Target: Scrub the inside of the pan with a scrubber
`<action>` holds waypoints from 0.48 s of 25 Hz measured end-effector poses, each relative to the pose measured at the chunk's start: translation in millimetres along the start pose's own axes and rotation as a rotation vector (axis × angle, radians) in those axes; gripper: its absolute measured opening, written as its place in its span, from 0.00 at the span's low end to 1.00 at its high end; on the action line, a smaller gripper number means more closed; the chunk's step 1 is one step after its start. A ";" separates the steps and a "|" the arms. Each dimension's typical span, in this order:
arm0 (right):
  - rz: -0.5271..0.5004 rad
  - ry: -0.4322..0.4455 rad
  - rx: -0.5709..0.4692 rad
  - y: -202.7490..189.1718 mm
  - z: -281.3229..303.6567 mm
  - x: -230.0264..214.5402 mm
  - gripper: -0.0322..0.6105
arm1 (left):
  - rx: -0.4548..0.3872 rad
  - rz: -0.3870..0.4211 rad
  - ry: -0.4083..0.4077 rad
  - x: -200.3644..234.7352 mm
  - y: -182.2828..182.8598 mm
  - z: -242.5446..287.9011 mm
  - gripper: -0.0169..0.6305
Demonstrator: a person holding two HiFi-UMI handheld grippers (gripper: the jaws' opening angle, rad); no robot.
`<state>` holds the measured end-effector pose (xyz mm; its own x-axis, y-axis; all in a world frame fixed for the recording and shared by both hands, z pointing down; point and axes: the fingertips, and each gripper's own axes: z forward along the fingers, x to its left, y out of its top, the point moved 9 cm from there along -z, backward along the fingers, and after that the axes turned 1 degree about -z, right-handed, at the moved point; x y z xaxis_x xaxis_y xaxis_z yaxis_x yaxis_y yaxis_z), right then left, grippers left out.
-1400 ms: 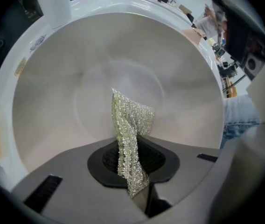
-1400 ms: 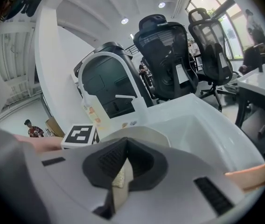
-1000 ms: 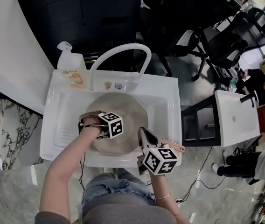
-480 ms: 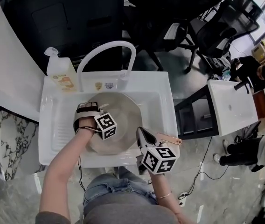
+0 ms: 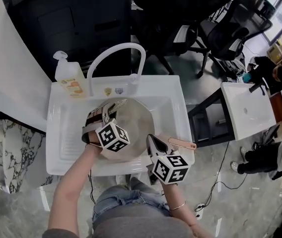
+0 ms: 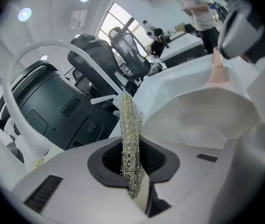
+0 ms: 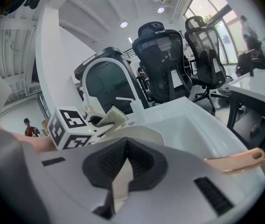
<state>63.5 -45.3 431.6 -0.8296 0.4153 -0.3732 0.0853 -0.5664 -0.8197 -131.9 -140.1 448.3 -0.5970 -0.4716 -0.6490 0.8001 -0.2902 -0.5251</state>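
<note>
A round grey pan [image 5: 135,125] lies in the white sink [image 5: 173,103], its copper-coloured handle [image 5: 181,144] pointing right over the sink's front rim. My left gripper [image 5: 106,111] is shut on a silvery mesh scrubber [image 6: 130,139], held at the pan's back left edge. In the left gripper view the scrubber stands upright between the jaws, with the pan [image 6: 202,115] to its right. My right gripper [image 5: 151,139] is shut on the pan's front right rim [image 7: 122,178], next to the handle [image 7: 237,161]. The scrubber [image 7: 110,117] also shows in the right gripper view.
A white arched faucet [image 5: 113,51] rises behind the sink, with a soap bottle [image 5: 69,76] at the back left corner. A ribbed draining board [image 5: 69,133] forms the sink's left part. Office chairs [image 5: 230,29] and a white desk [image 5: 247,113] stand to the right.
My left gripper has swung from the pan's left side toward its back left edge, with the scrubber now tipped up. The right gripper has kept its hold on the pan.
</note>
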 end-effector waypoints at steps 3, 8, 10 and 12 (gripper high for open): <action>-0.007 0.002 -0.019 -1.8 -4.5 6.1 0.07 | -0.081 -0.144 -0.013 2.6 6.0 -22.4 0.12; -0.021 0.004 -0.052 -3.9 -12.6 16.7 0.07 | -0.200 -0.348 -0.028 2.3 9.6 -61.1 0.12; -0.027 0.003 -0.065 -5.5 -16.0 21.2 0.07 | -0.242 -0.441 -0.058 1.5 8.8 -74.0 0.12; -0.033 0.005 -0.078 -7.4 -19.7 26.1 0.07 | -0.276 -0.529 -0.092 1.0 6.2 -85.5 0.12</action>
<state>52.1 -16.3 419.4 -0.8301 0.4362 -0.3473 0.1007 -0.4953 -0.8628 -132.6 -71.2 397.3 -0.8926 -0.3954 -0.2167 0.3433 -0.2845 -0.8951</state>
